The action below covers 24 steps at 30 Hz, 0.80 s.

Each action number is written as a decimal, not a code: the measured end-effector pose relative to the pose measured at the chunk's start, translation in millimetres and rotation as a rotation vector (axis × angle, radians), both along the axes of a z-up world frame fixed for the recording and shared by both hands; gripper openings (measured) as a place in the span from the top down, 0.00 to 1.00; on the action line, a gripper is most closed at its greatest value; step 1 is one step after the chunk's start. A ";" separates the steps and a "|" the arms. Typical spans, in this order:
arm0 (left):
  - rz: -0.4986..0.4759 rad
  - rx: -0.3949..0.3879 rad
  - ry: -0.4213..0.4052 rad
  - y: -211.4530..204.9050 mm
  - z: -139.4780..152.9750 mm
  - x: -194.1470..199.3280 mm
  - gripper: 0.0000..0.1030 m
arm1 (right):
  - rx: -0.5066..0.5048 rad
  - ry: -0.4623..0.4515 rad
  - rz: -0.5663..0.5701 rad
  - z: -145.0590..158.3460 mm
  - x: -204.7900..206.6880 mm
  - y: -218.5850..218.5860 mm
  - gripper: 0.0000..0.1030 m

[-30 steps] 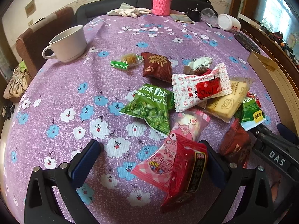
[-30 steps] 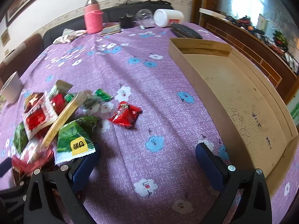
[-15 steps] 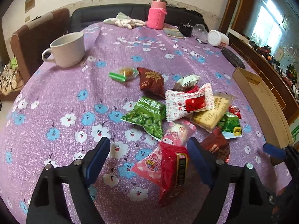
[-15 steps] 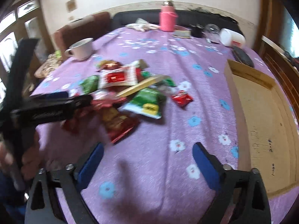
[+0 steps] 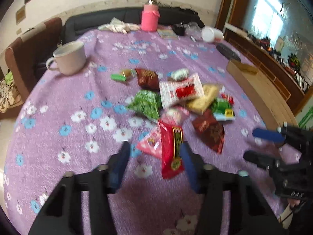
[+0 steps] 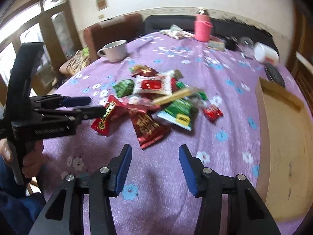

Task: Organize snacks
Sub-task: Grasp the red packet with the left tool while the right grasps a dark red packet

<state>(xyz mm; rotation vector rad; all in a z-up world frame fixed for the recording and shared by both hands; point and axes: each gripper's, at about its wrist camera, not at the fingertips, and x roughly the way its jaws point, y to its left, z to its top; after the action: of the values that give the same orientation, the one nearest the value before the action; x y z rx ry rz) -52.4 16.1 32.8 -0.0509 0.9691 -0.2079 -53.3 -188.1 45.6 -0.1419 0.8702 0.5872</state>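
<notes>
Holding my left gripper (image 5: 153, 156) low in the left wrist frame, I see a red snack packet (image 5: 172, 150) between its fingers, long axis running bottom to top of the frame, lower end nearest the camera. The jaws have just been closing from wide and now stand narrow; the packet lies against the right finger, but blur keeps me from telling whether both pads press it. In the right wrist view that same packet (image 6: 105, 117) sits at the tip of the left gripper (image 6: 86, 105), left of centre.

My right gripper (image 6: 155, 156) has also just been closing; its jaws stand half-narrowed with only purple flowered tablecloth (image 6: 225, 78) between them.

Compared with a second ago, the right view has swung from the tray toward the snack pile (image 6: 160, 98), and the left view has pulled back, the pile (image 5: 182, 99) now sitting mid-frame.

Containers: wooden tray (image 6: 283, 146) at the right edge, nothing visible inside it; white mug (image 5: 68, 57) upper left, contents not visible; pink bottle (image 5: 149, 18) at the top, upright.
</notes>
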 end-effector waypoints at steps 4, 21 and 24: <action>-0.016 0.004 0.006 -6.0 -5.2 -3.2 0.56 | -0.018 0.000 0.040 -1.6 15.5 12.5 0.48; -0.025 0.031 -0.014 -15.4 -12.3 6.6 0.57 | 0.023 0.041 0.051 -15.3 50.6 28.3 0.48; -0.016 0.008 -0.027 -10.6 -10.8 6.0 0.57 | 0.083 0.022 0.003 -1.4 41.4 9.8 0.48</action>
<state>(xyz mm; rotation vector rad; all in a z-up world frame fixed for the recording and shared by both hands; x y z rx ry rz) -46.4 5.5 21.9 -0.0332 0.9434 -0.2192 -11.9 -178.2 44.1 -0.0613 0.8656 0.6274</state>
